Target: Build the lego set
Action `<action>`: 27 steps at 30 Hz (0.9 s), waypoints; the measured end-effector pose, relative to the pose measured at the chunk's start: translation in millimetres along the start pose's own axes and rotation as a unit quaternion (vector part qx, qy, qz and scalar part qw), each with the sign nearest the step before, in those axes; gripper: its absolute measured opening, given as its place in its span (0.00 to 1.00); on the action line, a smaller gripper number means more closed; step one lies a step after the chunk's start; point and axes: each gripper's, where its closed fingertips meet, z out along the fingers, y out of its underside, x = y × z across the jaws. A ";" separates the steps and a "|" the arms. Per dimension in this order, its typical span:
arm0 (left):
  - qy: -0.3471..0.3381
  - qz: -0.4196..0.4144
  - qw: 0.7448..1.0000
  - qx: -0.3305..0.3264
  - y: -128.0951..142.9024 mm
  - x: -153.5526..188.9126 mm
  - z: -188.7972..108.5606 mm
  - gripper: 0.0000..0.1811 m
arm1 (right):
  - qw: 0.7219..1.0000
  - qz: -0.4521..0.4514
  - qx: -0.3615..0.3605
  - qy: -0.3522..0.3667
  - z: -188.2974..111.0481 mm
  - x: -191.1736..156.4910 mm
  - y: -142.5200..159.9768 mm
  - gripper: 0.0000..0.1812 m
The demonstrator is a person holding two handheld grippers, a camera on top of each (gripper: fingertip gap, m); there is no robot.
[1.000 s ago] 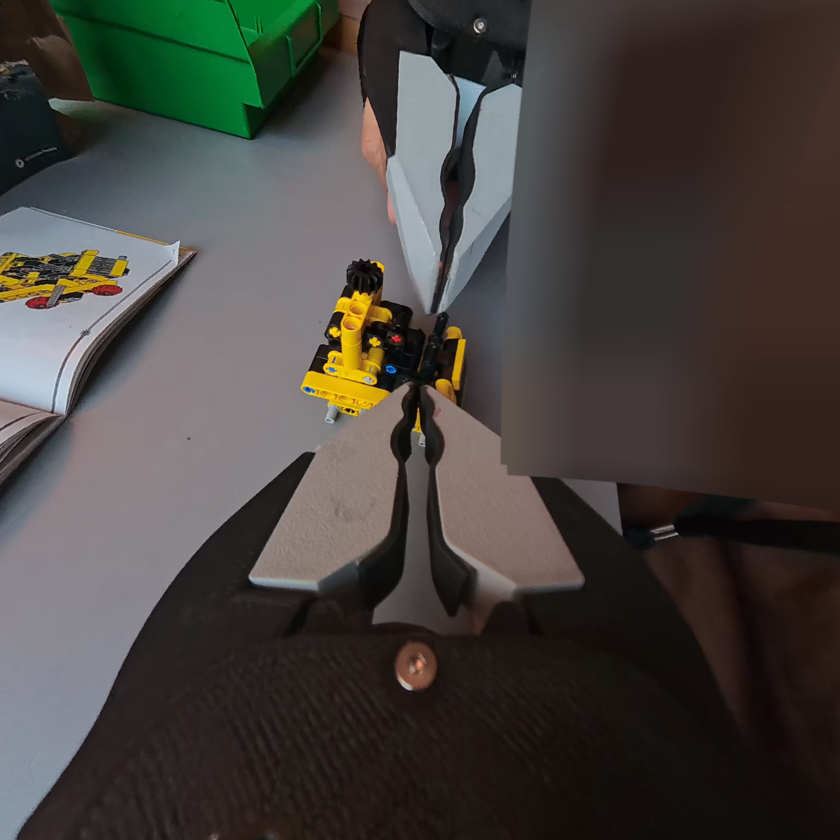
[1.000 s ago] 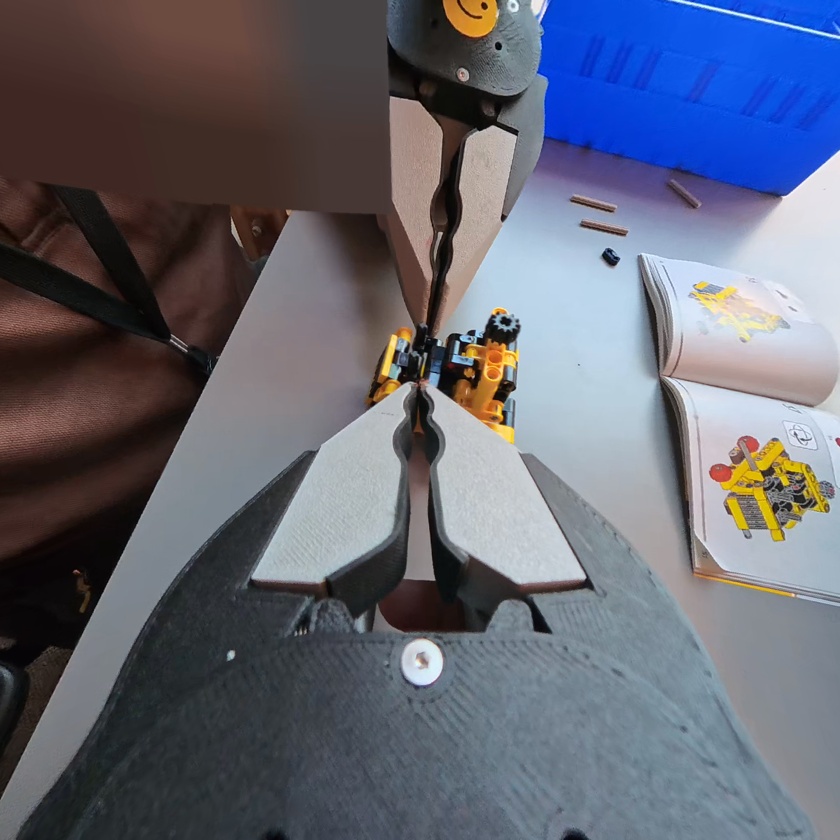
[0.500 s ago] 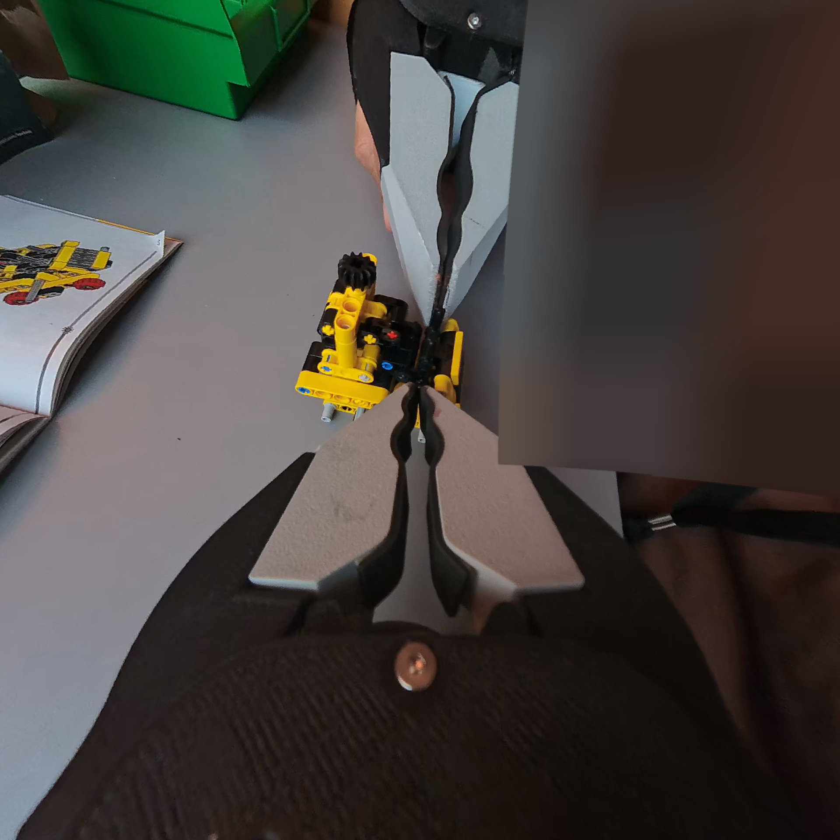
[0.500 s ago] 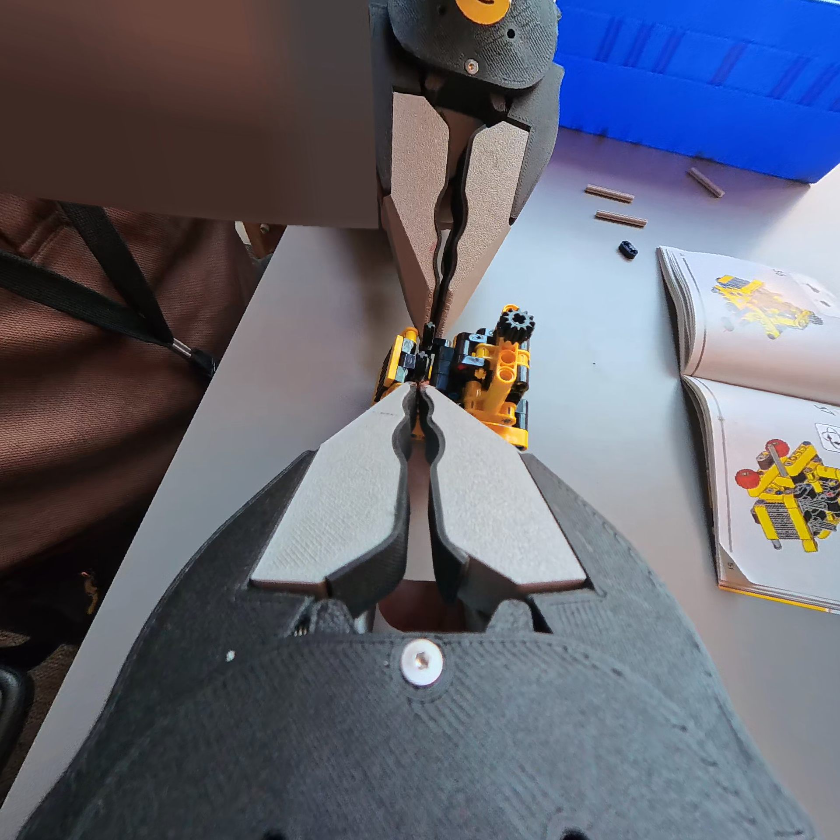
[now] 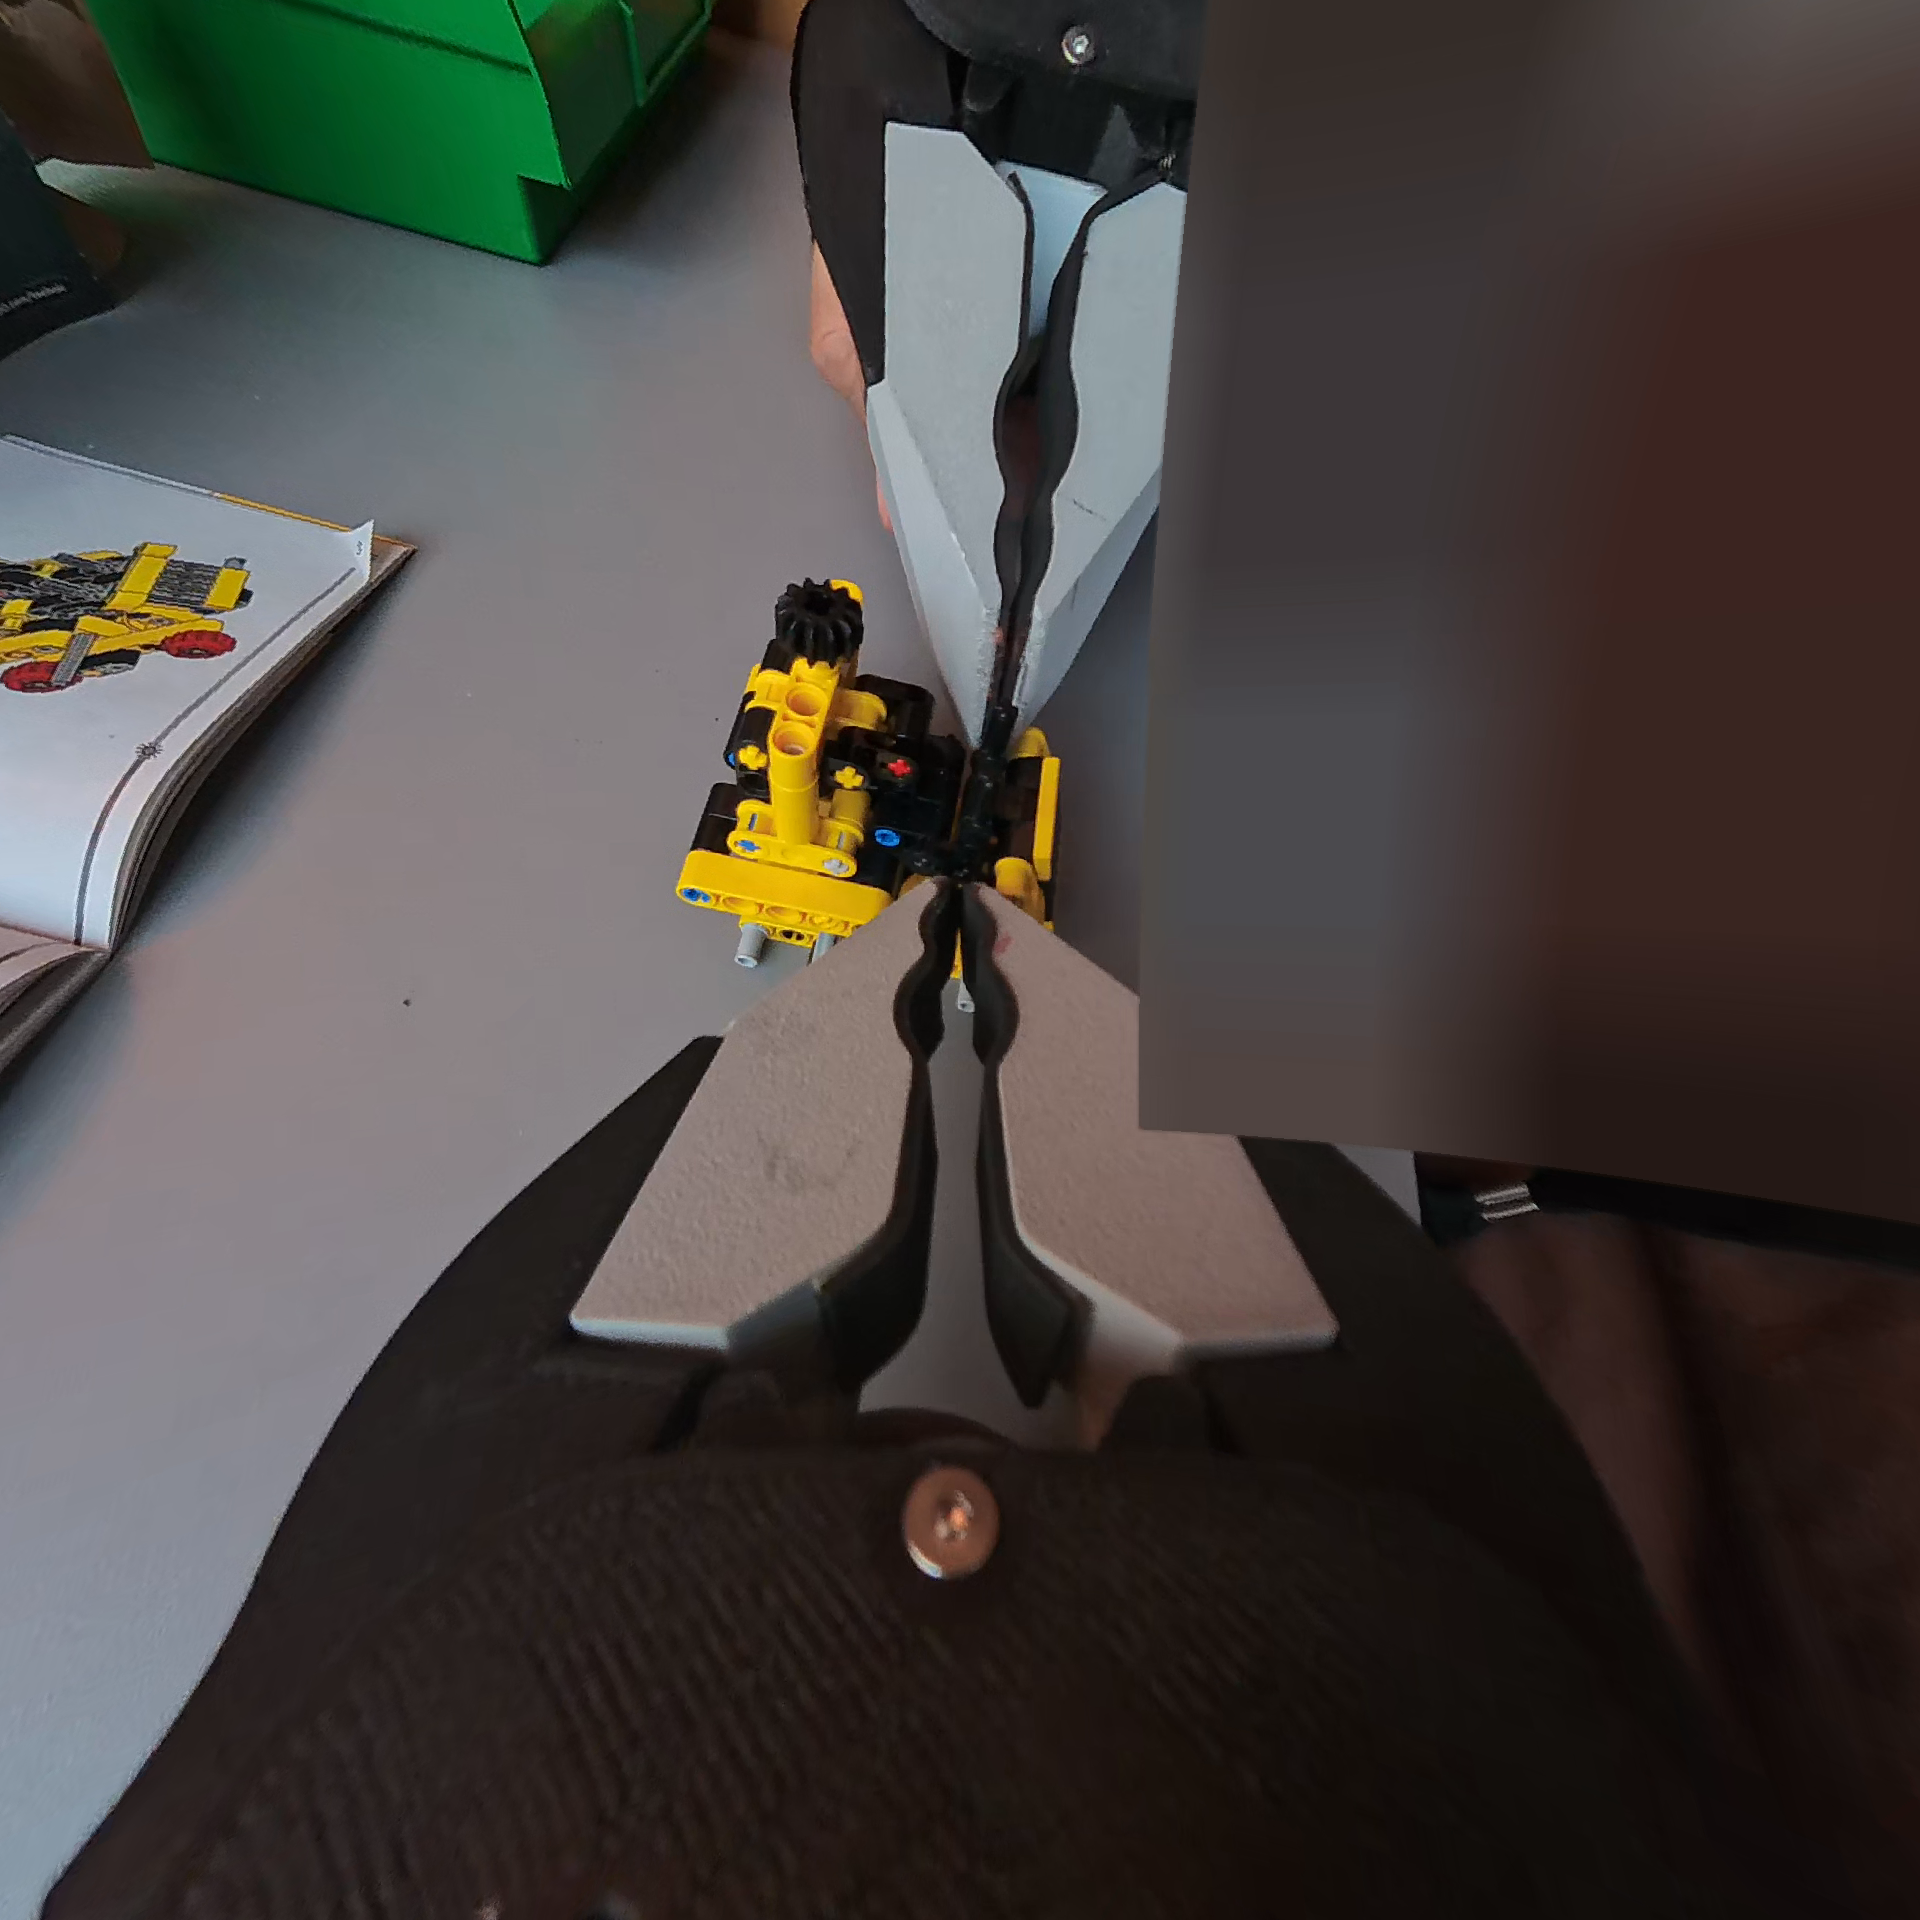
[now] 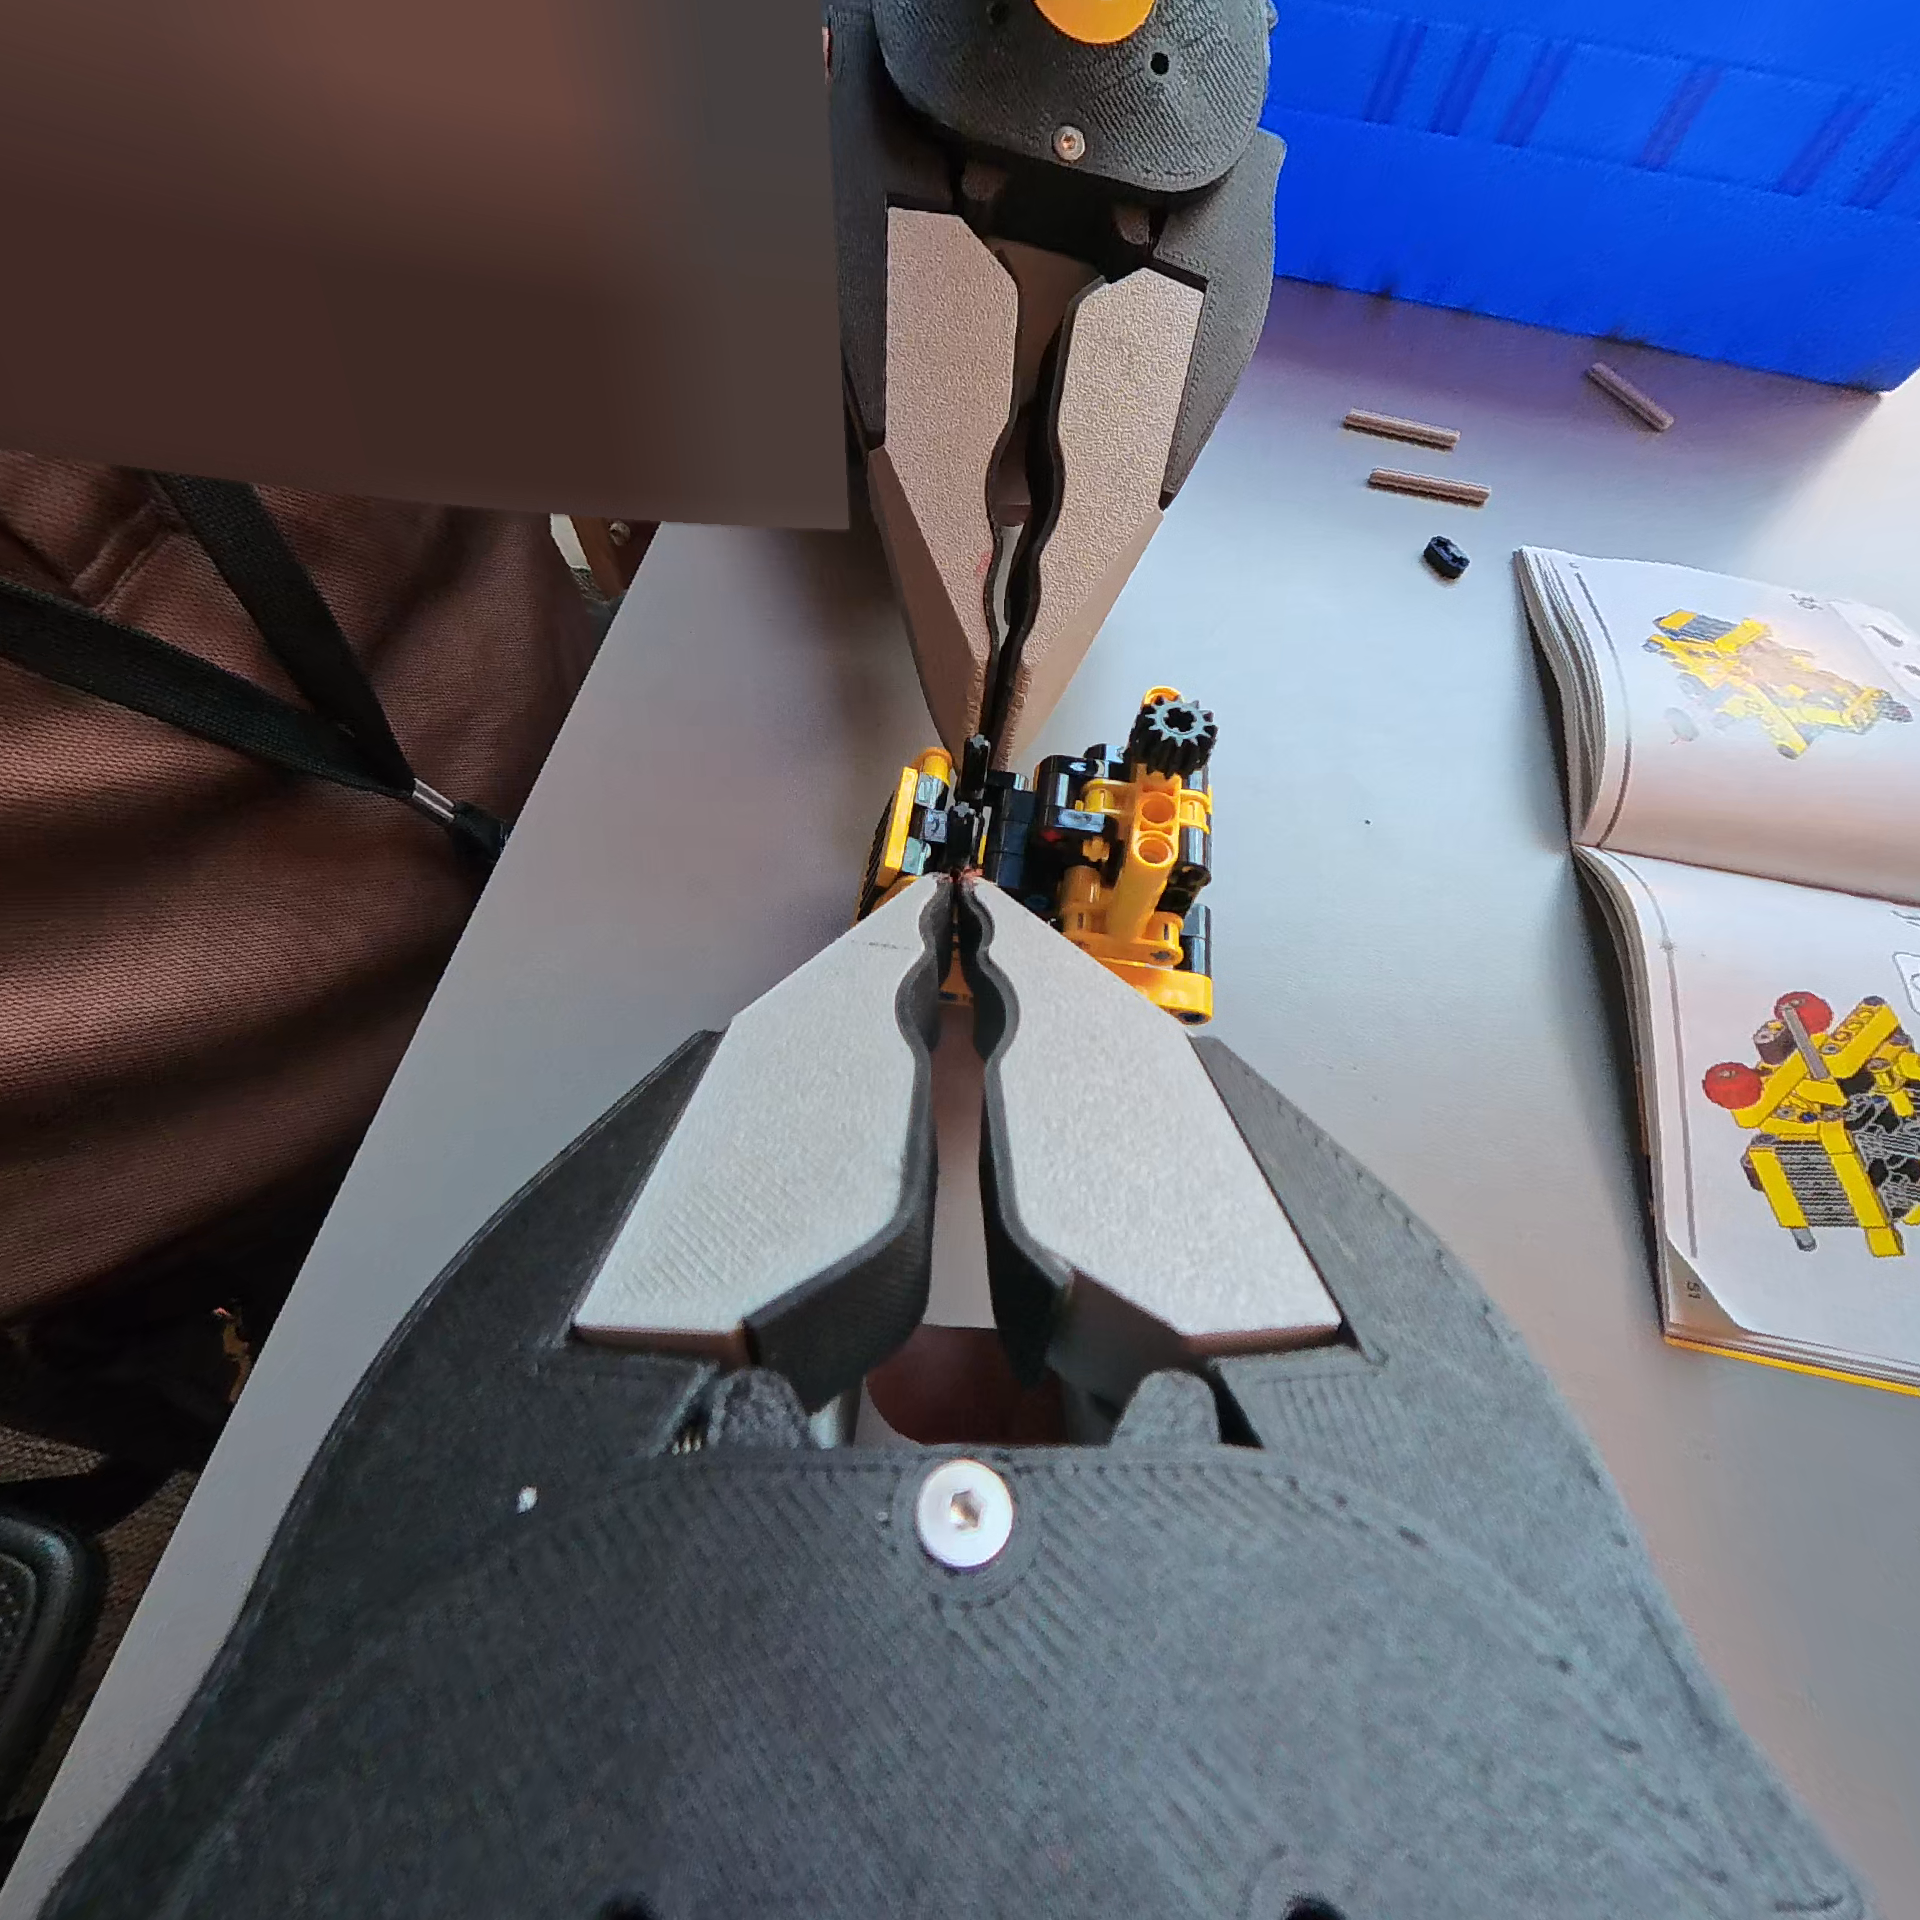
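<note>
A yellow and black lego model (image 5: 821,800) with a black gear on top stands on the grey table (image 5: 468,1039) near its edge; it also shows in the right wrist view (image 6: 1112,862). My left gripper (image 5: 954,896) and my right gripper (image 6: 958,888) point at each other tip to tip over the model's side. Both are shut on a thin black lego piece (image 5: 977,810), one at each end; the piece also shows in the right wrist view (image 6: 966,805). The right gripper (image 5: 997,717) comes in from the top of the left wrist view, and the left gripper (image 6: 982,732) from the top of the right wrist view.
An open instruction booklet (image 5: 135,707) (image 6: 1766,935) lies beside the model. A green bin (image 5: 343,104) and a blue bin (image 6: 1610,156) stand at the back. Brown sticks (image 6: 1403,431) and a small black part (image 6: 1446,556) lie loose. A person's brown clothing (image 6: 208,935) is beyond the table edge. My left and right fingertips are right by each other.
Both grippers stay shut on the black piece. The pair has shifted slightly over the table, so the model and booklet sit a little further to the side in both views.
</note>
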 end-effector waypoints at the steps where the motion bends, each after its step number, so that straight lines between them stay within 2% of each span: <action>1: -0.001 0.000 1.000 0.000 0.0 -0.2 0.1 0.00 | 1.000 0.000 0.000 0.000 0.1 -0.1 0.0 0.00; 27: -0.007 -0.002 1.000 -0.004 -0.9 -0.4 1.3 0.00 | 1.000 0.003 0.002 -0.003 0.0 -0.6 0.4 0.00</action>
